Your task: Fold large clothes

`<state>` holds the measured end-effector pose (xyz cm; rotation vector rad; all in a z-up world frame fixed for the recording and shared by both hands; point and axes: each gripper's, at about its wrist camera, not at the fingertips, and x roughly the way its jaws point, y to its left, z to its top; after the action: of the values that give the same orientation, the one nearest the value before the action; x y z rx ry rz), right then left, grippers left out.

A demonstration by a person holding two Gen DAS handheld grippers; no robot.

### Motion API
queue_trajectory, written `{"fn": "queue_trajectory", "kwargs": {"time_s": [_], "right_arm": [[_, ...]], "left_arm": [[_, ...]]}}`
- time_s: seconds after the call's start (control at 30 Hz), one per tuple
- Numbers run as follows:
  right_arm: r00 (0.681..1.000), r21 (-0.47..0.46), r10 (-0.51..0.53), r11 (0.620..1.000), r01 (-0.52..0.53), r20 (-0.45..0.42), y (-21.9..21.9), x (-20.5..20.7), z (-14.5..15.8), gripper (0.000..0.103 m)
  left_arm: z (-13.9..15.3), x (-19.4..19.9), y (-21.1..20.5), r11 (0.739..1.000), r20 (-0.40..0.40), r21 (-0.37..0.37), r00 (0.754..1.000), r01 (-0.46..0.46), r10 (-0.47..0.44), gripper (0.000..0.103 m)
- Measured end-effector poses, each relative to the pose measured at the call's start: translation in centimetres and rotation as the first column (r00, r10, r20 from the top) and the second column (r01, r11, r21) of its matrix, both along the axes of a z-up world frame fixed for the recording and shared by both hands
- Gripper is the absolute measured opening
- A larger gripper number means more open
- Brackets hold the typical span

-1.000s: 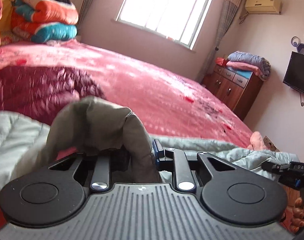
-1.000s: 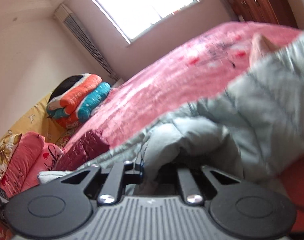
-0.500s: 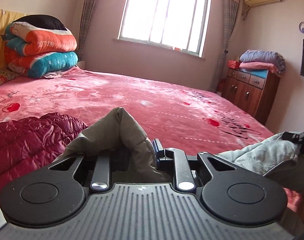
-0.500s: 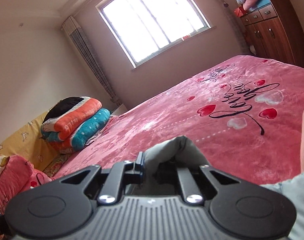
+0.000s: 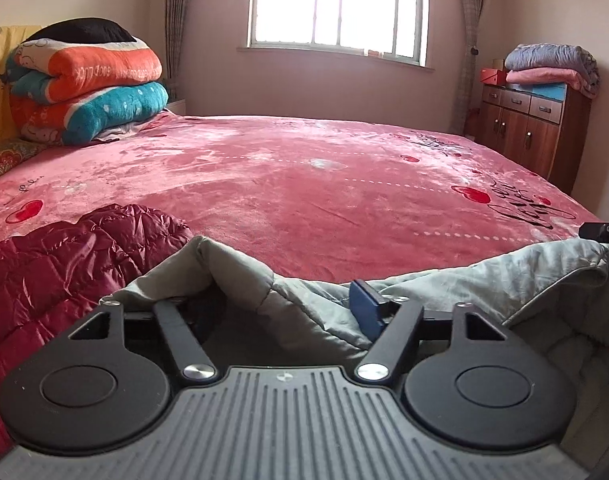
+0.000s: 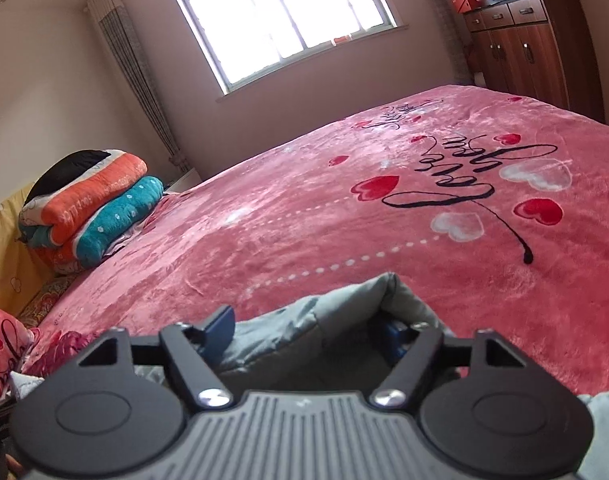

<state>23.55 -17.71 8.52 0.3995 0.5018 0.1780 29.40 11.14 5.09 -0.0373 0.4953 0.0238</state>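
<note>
Both hand-held grippers (image 5: 280, 304) (image 6: 308, 330) just released, grey jacket (image 5: 484, 276) slack between (on pink bedspread (image 5: 324, 184)).

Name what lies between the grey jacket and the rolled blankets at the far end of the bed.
Only bare pink bedspread lies between the grey jacket and the rolled blankets, shown in both wrist views.

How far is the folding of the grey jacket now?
Done: the grey jacket has been carried onto the bed. In hand: the left claw and right claw have just been opening, with fabric between them but no longer pinched. Left: smoothing and the folds themselves; the maroon jacket lies unfolded.
</note>
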Motion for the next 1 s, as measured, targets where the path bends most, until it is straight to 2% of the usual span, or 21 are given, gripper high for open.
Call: {"fn": "queue_trajectory", "kwargs": {"time_s": [0.03, 0.17, 0.23, 0.43, 0.57, 0.7, 0.8, 0.93, 1.0], "right_arm": [[1.000, 0.003, -0.003, 1.000, 0.003, -0.002, 0.0, -0.2, 0.3, 0.081], [1.000, 0.007, 0.011, 1.000, -0.011, 0.000, -0.4, -1.6, 1.5, 0.091], [1.000, 0.011, 0.015, 1.000, -0.015, 0.006, -0.8, -2.7, 2.1, 0.093], [1.000, 0.043, 0.024, 0.999, -0.024, 0.012, -3.0, -7.9, 3.3, 0.095], [1.000, 0.046, -0.003, 0.999, 0.002, 0.025, -4.5, -13.3, 3.3, 0.096], [0.999, 0.068, -0.041, 0.997, 0.040, 0.005, -5.7, -19.5, 1.6, 0.096], [0.994, 0.027, -0.106, 0.994, 0.106, -0.017, -6.2, -23.3, -0.1, 0.097], [0.983, 0.043, -0.156, 0.986, 0.161, -0.102, -7.6, -25.1, -3.0, 0.097], [0.982, 0.036, -0.157, 0.986, 0.161, -0.103, -7.9, -25.3, -3.9, 0.097]], "left_arm": [[0.3, -0.6, 0.1, 1.000, -0.002, 0.002, 1.000, 0.012, -0.012, 0.102], [0.8, -1.3, 0.6, 0.997, -0.021, 0.042, 0.998, 0.061, -0.060, 0.103], [0.9, -2.5, 1.2, 0.996, -0.043, 0.048, 0.997, 0.072, -0.070, 0.103], [2.0, -7.4, 2.3, 0.993, -0.072, 0.014, 0.991, 0.114, -0.113, 0.103], [1.9, -11.9, 2.4, 0.992, -0.071, -0.030, 0.990, 0.120, -0.122, 0.103], [0.5, -17.7, 3.5, 0.990, -0.083, -0.124, 0.994, 0.065, -0.076, 0.103], [-1.4, -21.9, 4.9, 0.979, -0.118, -0.205, 0.993, -0.017, -0.008, 0.103], [-3.6, -26.0, 6.3, 0.959, -0.157, -0.259, 0.984, -0.117, 0.077, 0.103], [-4.3, -27.2, 6.9, 0.947, -0.146, -0.282, 0.983, -0.152, 0.115, 0.103]]}}
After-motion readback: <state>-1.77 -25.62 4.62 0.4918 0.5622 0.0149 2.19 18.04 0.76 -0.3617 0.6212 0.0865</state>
